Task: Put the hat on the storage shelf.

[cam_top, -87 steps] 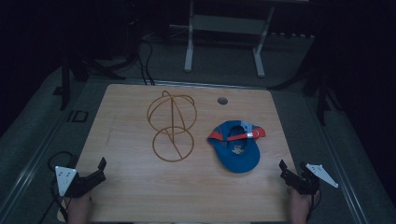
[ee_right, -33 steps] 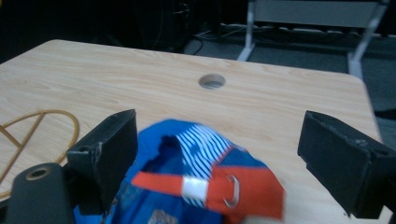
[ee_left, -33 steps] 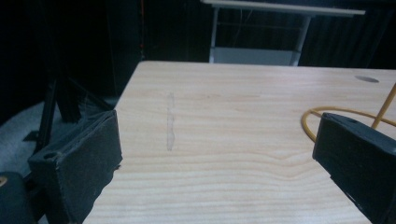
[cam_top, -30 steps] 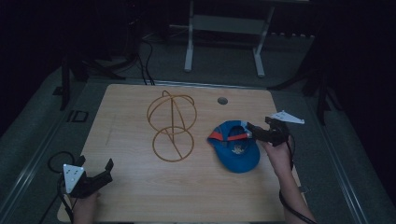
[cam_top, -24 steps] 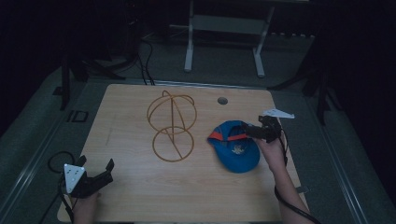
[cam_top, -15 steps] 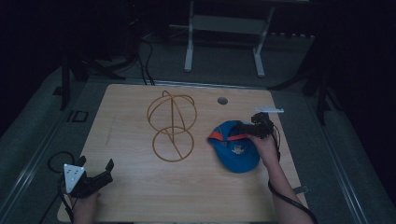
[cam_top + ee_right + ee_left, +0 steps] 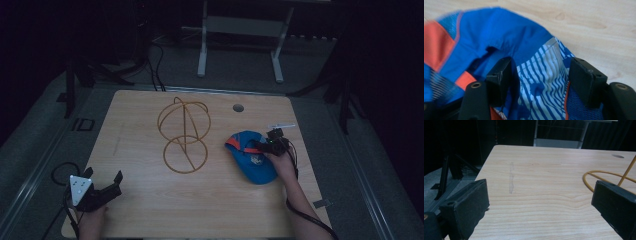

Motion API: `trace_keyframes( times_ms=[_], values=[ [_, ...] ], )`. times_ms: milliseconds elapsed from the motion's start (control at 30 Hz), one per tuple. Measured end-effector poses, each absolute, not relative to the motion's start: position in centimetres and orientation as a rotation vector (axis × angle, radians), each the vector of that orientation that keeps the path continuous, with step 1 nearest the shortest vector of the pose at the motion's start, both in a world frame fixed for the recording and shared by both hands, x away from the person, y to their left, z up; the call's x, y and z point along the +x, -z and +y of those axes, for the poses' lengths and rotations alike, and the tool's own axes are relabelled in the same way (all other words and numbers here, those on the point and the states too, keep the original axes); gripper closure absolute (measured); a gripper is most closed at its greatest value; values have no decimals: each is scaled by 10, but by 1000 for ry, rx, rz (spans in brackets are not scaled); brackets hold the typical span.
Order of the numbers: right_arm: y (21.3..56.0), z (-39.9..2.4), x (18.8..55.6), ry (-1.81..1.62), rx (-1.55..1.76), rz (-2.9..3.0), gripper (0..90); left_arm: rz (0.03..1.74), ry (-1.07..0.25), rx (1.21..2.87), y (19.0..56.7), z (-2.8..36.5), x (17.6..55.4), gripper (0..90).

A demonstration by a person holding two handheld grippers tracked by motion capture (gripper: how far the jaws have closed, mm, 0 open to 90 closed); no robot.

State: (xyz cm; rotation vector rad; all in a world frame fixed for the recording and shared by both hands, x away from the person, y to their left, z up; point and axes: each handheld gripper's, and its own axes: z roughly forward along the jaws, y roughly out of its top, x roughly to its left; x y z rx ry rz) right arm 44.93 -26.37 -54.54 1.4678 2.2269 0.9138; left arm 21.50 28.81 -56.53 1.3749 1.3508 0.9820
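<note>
A blue cap (image 7: 252, 160) with orange trim lies upside down on the right part of the wooden table (image 7: 140, 200). My right gripper (image 7: 260, 146) is down on its rim, pointing left. In the right gripper view the jaws stand open around the cap's striped lining (image 7: 544, 82), one finger (image 7: 500, 75) inside the blue cap (image 7: 499, 32), the other finger (image 7: 586, 80) at its mesh side. My left gripper (image 7: 117, 182) rests open near the table's front left corner with nothing between its fingers (image 7: 471, 205).
A yellow wire stand (image 7: 184, 135) of two rings stands mid-table; part of its lower ring (image 7: 604, 176) appears in the left gripper view. A round hole (image 7: 238, 107) sits near the far edge. A metal frame (image 7: 240, 30) stands behind the table.
My right gripper has travelled from the table's front right corner up and leftward onto the cap. The left gripper has shifted only slightly.
</note>
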Motion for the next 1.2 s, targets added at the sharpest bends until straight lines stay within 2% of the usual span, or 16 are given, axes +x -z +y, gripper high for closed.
trace_keyframes(
  times_ms=[367,567,633,867,1200],
  values=[
    [551,-259,446,-819,1366,2224,602,1352,-976,1381,565,287,215,18],
    [551,-252,442,-818,1296,2258,838,1366,-966,1390,564,285,215,18],
    [551,-249,441,-795,1272,2270,878,1367,-961,1398,564,285,215,18],
    [542,-253,437,-836,1274,2268,893,1362,-949,1411,563,283,215,18],
    [502,-264,420,-965,1204,2199,893,1310,-993,1454,560,274,215,18]
  ],
)
